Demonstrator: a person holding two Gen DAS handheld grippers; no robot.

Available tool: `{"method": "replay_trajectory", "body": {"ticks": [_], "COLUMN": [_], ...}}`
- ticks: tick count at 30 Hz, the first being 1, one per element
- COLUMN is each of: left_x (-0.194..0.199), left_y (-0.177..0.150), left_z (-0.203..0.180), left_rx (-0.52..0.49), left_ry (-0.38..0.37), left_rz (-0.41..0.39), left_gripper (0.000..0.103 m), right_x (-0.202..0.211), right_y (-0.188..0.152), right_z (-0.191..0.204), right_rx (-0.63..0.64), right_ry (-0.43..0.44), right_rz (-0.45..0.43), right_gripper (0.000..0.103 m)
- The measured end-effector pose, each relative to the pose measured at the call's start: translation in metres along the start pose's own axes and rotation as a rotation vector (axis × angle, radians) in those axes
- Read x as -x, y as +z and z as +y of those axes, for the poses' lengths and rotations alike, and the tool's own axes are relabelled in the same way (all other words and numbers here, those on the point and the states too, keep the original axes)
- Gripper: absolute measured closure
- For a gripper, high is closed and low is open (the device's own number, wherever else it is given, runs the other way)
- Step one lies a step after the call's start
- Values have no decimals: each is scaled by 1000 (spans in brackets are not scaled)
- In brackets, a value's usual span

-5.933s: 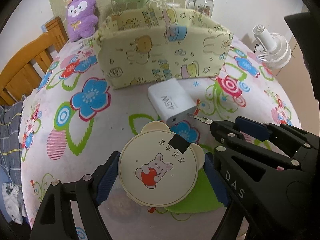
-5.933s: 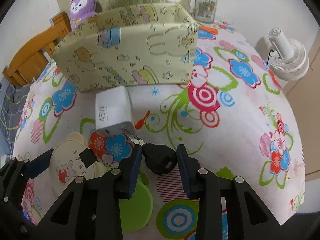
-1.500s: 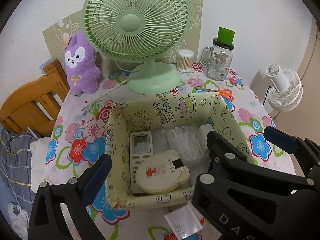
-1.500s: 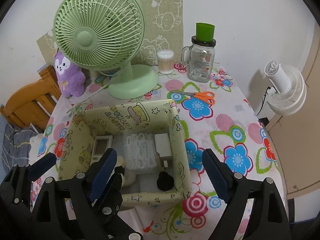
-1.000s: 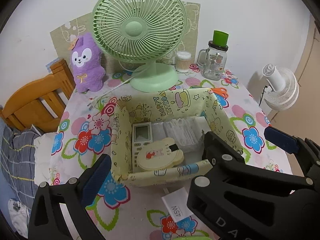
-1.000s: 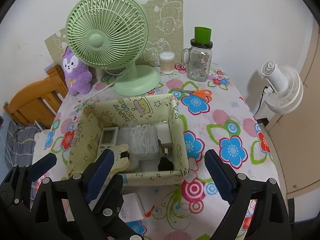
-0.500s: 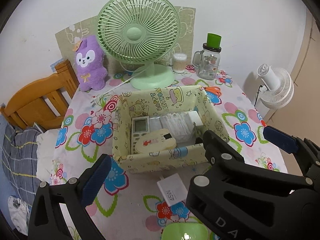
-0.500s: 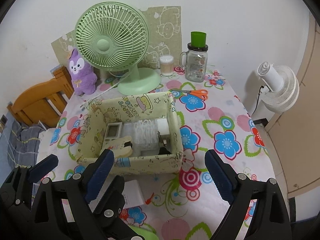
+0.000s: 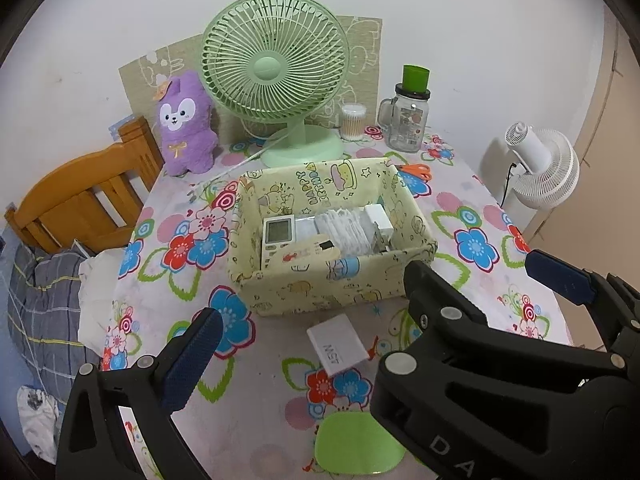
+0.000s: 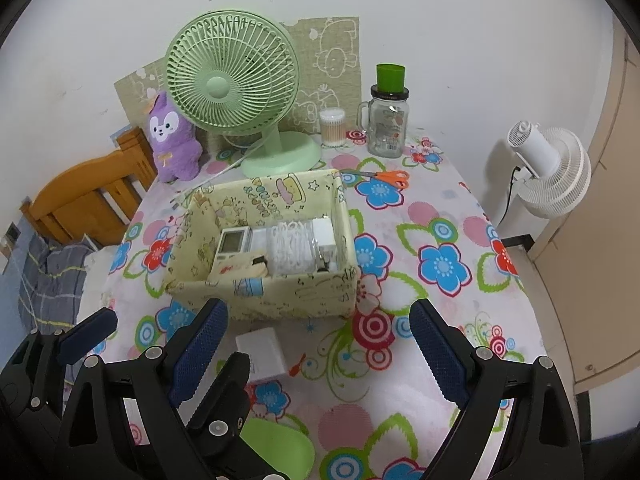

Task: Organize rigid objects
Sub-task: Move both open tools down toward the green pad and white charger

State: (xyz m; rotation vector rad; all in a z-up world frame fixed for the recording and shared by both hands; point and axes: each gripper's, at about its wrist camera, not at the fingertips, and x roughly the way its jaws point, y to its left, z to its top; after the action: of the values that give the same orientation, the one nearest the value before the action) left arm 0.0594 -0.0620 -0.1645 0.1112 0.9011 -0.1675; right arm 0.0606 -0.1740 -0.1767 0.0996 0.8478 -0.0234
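From the left wrist view, the left gripper (image 9: 360, 328) hangs with fingers wide and empty above one white charger (image 9: 338, 344) lying on the counter (image 9: 480, 216) just before the fabric box (image 9: 332, 284); grabbing it looks next. From the right wrist view, the right gripper (image 10: 318, 344) is likewise spread, holding nothing; one green disc (image 10: 280, 448) waits too.

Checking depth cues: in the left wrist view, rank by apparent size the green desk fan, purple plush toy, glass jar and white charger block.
1. green desk fan
2. purple plush toy
3. glass jar and white charger block: look alike; charger sits nearer.
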Motion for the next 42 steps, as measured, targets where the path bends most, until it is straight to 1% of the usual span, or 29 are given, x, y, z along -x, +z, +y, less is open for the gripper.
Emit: {"method": "replay_trajectory", "body": {"ticks": [5,11,19,26,29,33,42], "left_x": [4,7,6,0,-5,-9,-26], "left_y": [-12,-24,-40,-59,-66,-76,-97], "left_z": [-2,-9,-17,-24,-27,-29,-36], "left_rx": [8,3,12,6,-5,-5,-8], "left_ry": [-6,-3,-8,-26,-34,-46,-63], "left_rz": [9,-17,-6,5,25,27,60], "left_gripper": [0,0,0,0,0,0,0], "right_x": [6,8,10,5,1,-2,-17], "right_y": [-10,-22,-39,-57,-65,-74,-98], "right_z": [-1,-5,-12,-17,-19,-19,-27], "right_rx": [13,22,47,58,76,98,90], "right_ry": [5,21,15,7,0,-7,-23], "right_rz": [4,-15,-17,-6,6,5,40], "right_gripper": [9,9,9,9,9,9,9]}}
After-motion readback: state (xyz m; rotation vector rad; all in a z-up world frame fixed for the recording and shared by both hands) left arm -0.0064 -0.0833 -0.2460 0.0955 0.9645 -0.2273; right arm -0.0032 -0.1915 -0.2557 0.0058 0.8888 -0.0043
